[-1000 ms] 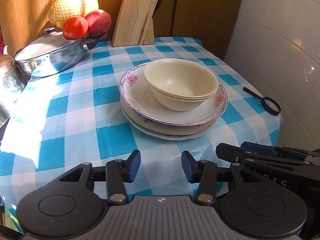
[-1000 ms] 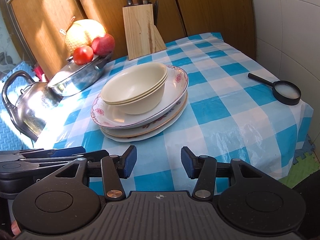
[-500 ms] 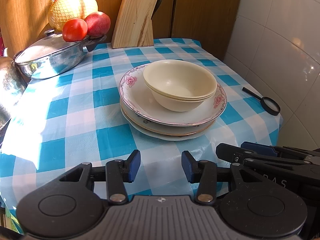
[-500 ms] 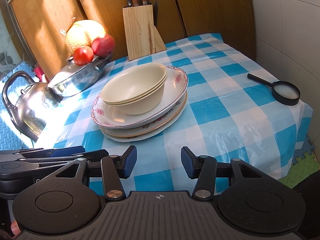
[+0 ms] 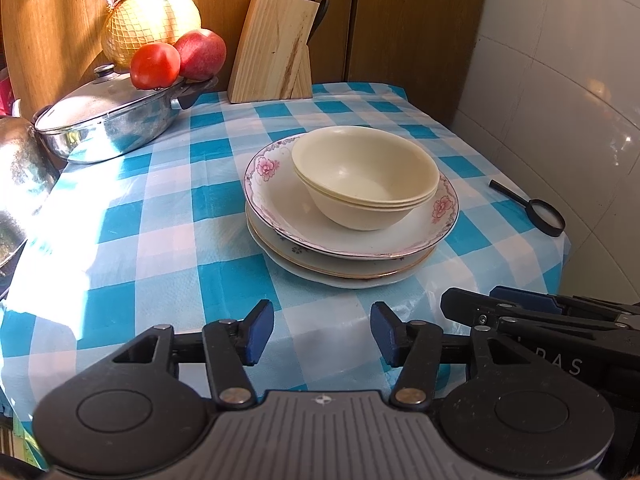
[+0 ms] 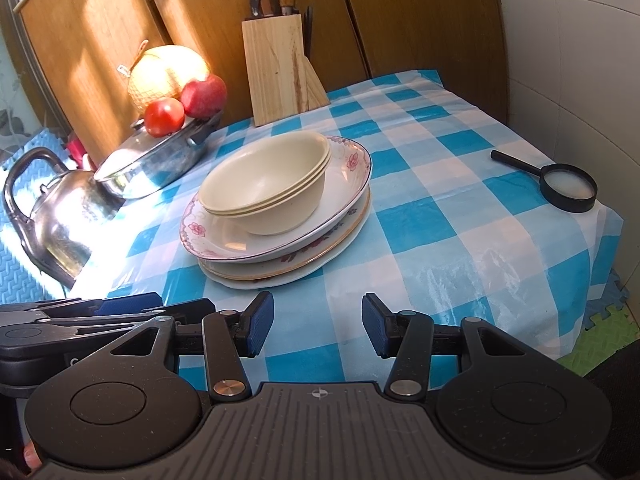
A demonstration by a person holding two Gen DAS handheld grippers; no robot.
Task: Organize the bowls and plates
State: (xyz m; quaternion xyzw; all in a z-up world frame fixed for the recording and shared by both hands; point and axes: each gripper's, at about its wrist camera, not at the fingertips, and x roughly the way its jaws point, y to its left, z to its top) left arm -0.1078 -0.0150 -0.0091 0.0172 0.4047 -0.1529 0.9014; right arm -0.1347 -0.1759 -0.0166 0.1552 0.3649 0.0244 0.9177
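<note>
Nested cream bowls (image 5: pixel 366 176) (image 6: pixel 266 190) sit on a stack of plates, the top plate (image 5: pixel 280 216) (image 6: pixel 352 164) rimmed with pink flowers, in the middle of a blue checked tablecloth. My left gripper (image 5: pixel 322 332) hangs open over the table's front edge, short of the stack, with nothing between its fingers. My right gripper (image 6: pixel 318 330) is open too, level with it and empty. Each gripper shows in the other's view: the right gripper (image 5: pixel 532 308) at lower right, the left gripper (image 6: pixel 108 312) at lower left.
A lidded steel pan (image 5: pixel 108 116) (image 6: pixel 156 156) carries a tomato (image 5: pixel 154 66), an apple (image 5: pixel 200 54) and a netted melon (image 5: pixel 150 20). A wooden knife block (image 5: pixel 274 50) (image 6: pixel 280 68) stands at the back. A magnifying glass (image 5: pixel 544 216) (image 6: pixel 566 188) lies near the right edge; a steel kettle (image 6: pixel 56 216) stands left.
Both grippers stay open. The left wrist view has shifted slightly, the stack sitting a little higher in frame; the right wrist view barely differs.
</note>
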